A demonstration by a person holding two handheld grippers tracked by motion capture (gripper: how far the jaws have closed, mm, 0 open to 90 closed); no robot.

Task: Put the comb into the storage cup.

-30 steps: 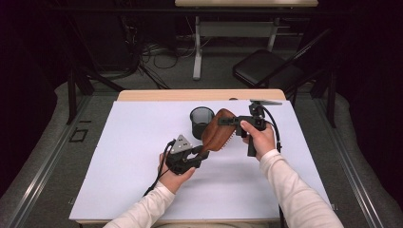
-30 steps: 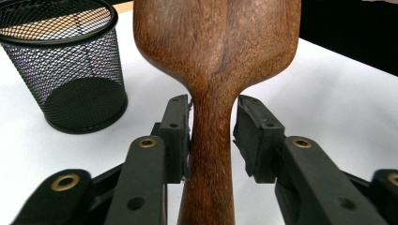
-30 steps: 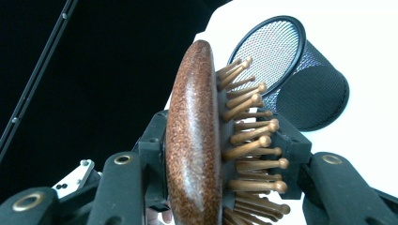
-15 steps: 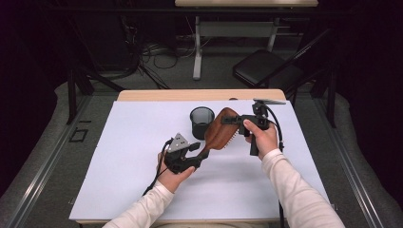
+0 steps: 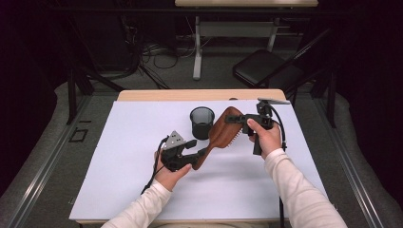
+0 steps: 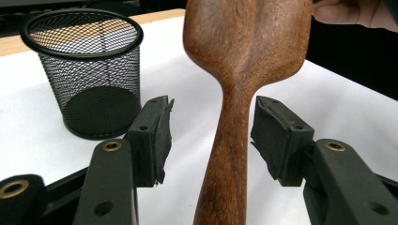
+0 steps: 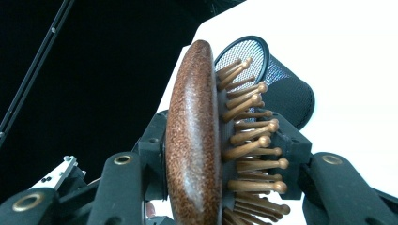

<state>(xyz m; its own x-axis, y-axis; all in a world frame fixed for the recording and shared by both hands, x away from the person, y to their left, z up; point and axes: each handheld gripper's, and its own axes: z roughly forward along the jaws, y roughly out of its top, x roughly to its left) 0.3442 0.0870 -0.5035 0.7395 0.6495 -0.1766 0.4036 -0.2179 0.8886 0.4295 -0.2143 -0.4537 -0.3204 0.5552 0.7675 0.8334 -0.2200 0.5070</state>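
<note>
Above the white surface (image 5: pixel 119 180), near its middle, a wooden brush (image 5: pixel 219 135) was held in the air between the two tools. The right tool (image 5: pixel 233 118) gripped the head of the brush: in the right gripper view one pad pressed on the smooth brown back and the other pad pressed on the side with the wooden pins (image 7: pixel 248 150). The brush (image 7: pixel 195 140) stood on its edge there, with the pins pointing to the right of that view.

The left tool (image 5: pixel 197 153) was at the handle end, low and to the left of the head. Its jaws had just been opening. In the left gripper view the handle (image 6: pixel 230 154) stood between the two pads (image 6: pixel 157 140), but a gap was visible on each side, so this tool (image 6: pixel 209 136) was half open and did not hold the brush. The handle came down from the wide head at the top of that view.

A black mesh cup (image 5: pixel 202 122) stood upright on the surface just beside the brush, on its left in the high view. I could not tell if the brush touched the cup.
</note>
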